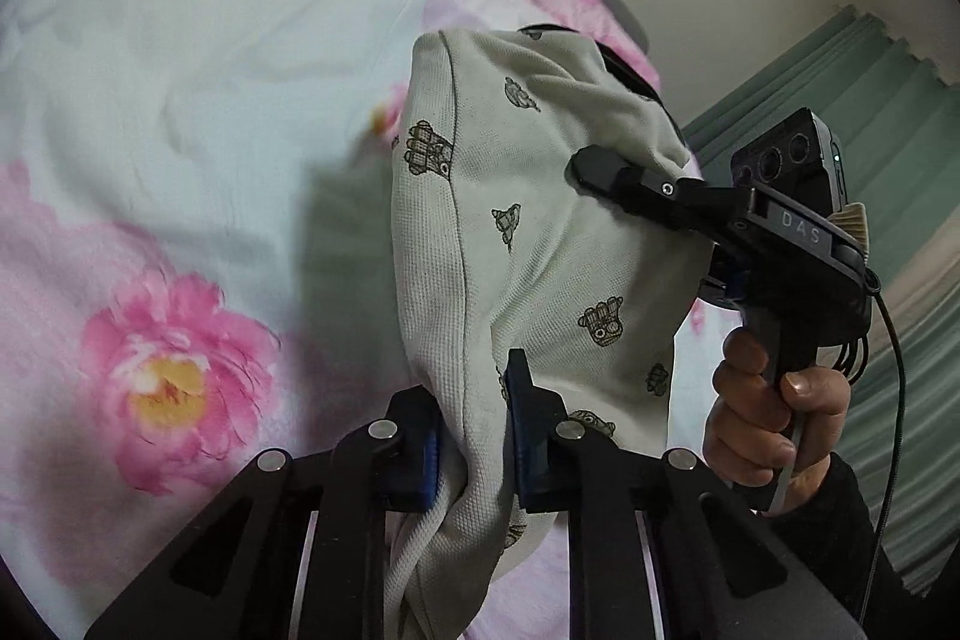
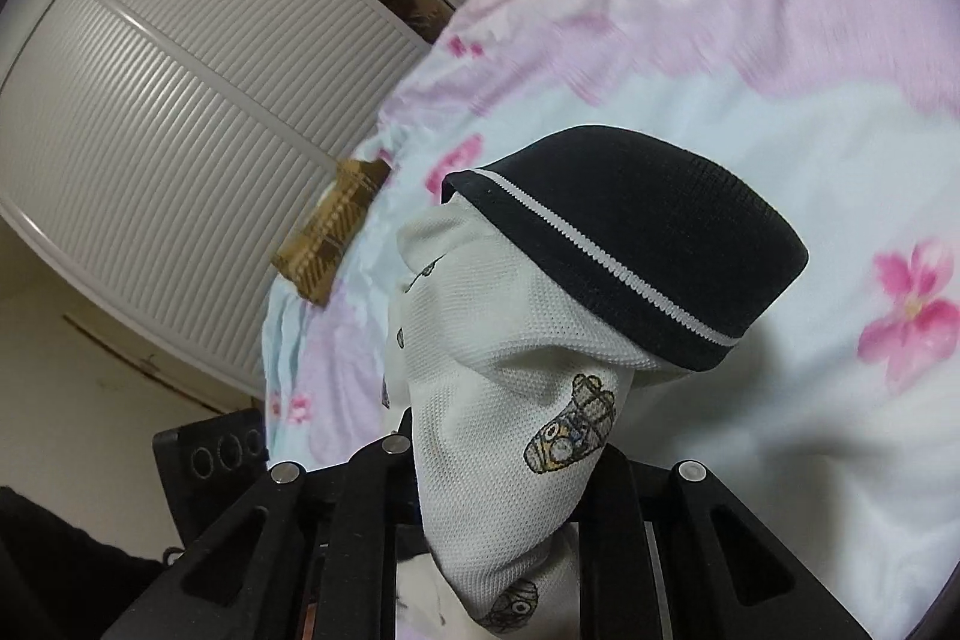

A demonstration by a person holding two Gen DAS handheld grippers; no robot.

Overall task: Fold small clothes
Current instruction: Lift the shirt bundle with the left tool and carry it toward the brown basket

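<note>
A small cream knit garment [image 1: 528,244] with little printed figures hangs in the air above the bed. My left gripper [image 1: 474,436] is shut on its lower edge. My right gripper [image 1: 600,169] shows in the left wrist view, shut on the garment's right side, held by a hand [image 1: 774,412]. In the right wrist view the garment [image 2: 510,388] fills the space between my right gripper's fingers [image 2: 498,508]. Its black waistband [image 2: 648,244] with a white stripe stands up at the top.
A bedspread [image 1: 150,100] with pink flowers lies under the garment and fills most of both views [image 2: 750,100]. A white ribbed wardrobe [image 2: 180,130] and a brown checked item [image 2: 330,232] lie beyond the bed's edge. Green curtains [image 1: 900,130] hang on the right.
</note>
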